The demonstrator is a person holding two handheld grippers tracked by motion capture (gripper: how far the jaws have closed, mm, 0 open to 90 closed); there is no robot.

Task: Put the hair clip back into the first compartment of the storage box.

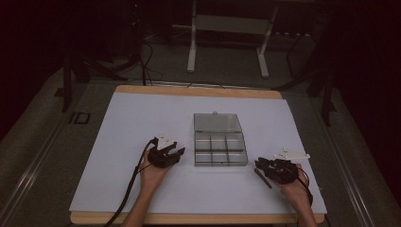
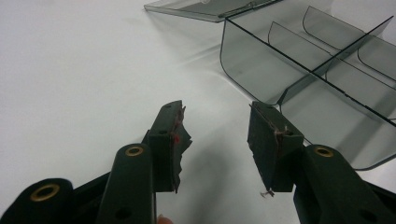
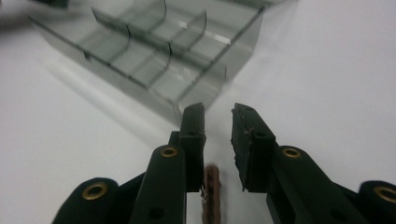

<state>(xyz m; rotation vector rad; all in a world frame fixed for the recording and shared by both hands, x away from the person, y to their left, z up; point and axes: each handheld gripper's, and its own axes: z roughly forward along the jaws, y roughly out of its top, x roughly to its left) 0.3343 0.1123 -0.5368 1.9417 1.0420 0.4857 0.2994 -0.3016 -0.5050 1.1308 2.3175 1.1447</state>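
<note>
A clear grey compartment box (image 1: pixel 221 150) stands open in the middle of the white mat, its lid (image 1: pixel 217 122) laid flat behind it and its cells empty. My left gripper (image 1: pixel 177 150) rests just left of the box, open, with nothing between its jaws (image 2: pixel 217 126); the box's near corner (image 2: pixel 261 79) is right ahead. My right gripper (image 1: pixel 261 165) sits off the box's front right corner (image 3: pixel 196 88), jaws (image 3: pixel 218 123) apart. A thin dark brown stick (image 1: pixel 263 178) lies on the mat beside it; the stick (image 3: pixel 211 193) shows low between the jaws, untouched by the pads.
The white mat (image 1: pixel 142 123) covers a wooden table whose edge (image 1: pixel 198 218) runs along the front. A white metal stand (image 1: pixel 227 28) and dark cables (image 1: pixel 146 66) are on the floor beyond the far edge. Each gripper trails a black cable (image 1: pixel 127 189).
</note>
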